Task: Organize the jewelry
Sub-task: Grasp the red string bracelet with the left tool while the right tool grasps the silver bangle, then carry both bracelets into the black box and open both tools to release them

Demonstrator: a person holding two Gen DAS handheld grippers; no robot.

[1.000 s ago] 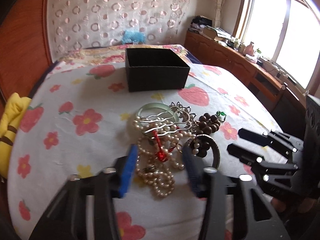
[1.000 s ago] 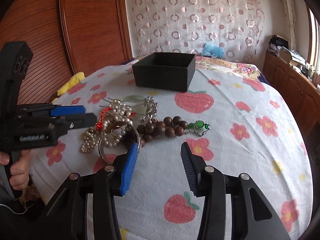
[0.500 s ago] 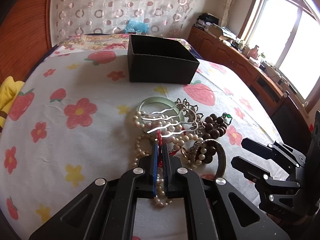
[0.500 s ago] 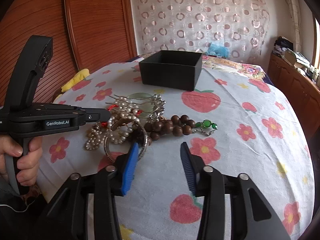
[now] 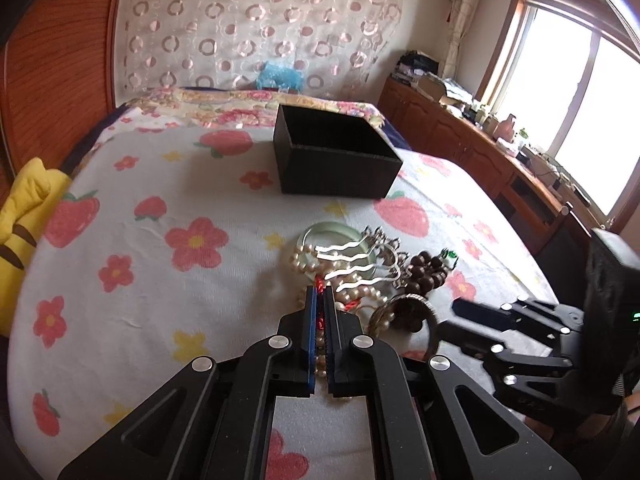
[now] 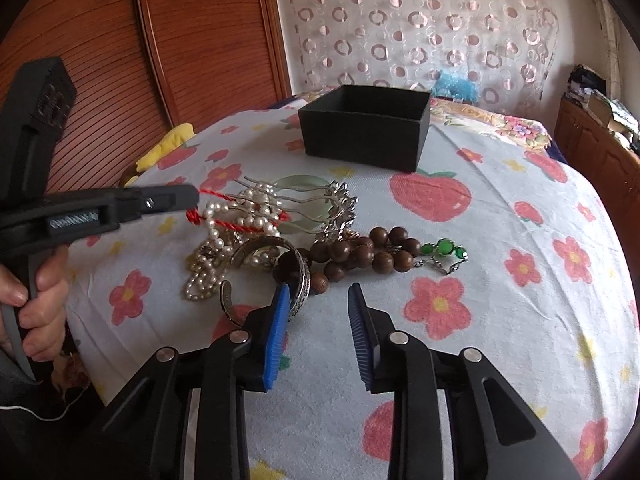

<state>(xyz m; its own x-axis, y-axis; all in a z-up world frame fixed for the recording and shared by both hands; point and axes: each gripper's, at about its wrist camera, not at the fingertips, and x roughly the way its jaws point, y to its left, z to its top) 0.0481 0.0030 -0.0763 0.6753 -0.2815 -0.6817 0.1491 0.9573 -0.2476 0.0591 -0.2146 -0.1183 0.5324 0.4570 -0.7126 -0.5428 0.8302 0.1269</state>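
A tangled jewelry pile lies on the flowered cloth: pearl strands (image 6: pixel 208 268), a red cord bracelet (image 6: pixel 240 222), a silver hair comb (image 6: pixel 304 200), a pale green bangle (image 5: pixel 332 232), a silver cuff (image 6: pixel 298 276), brown wooden beads (image 6: pixel 360 254) and a green bead chain (image 6: pixel 444 250). My left gripper (image 5: pixel 319 300) is shut on the red cord bracelet (image 5: pixel 319 286) and lifts it taut; it also shows in the right wrist view (image 6: pixel 192 196). My right gripper (image 6: pixel 318 308) is open and empty just in front of the cuff. An open black box (image 5: pixel 336 160) stands behind the pile.
A yellow plush (image 5: pixel 24 208) lies at the bed's left edge by the wooden headboard (image 6: pixel 200 40). A wooden cabinet (image 5: pixel 480 152) with clutter runs under the window on the right. A patterned curtain (image 5: pixel 248 32) hangs behind.
My left gripper closed on the red cord in the pile and has pulled it up and back. My right gripper moved slightly closer to the cuff, still open.
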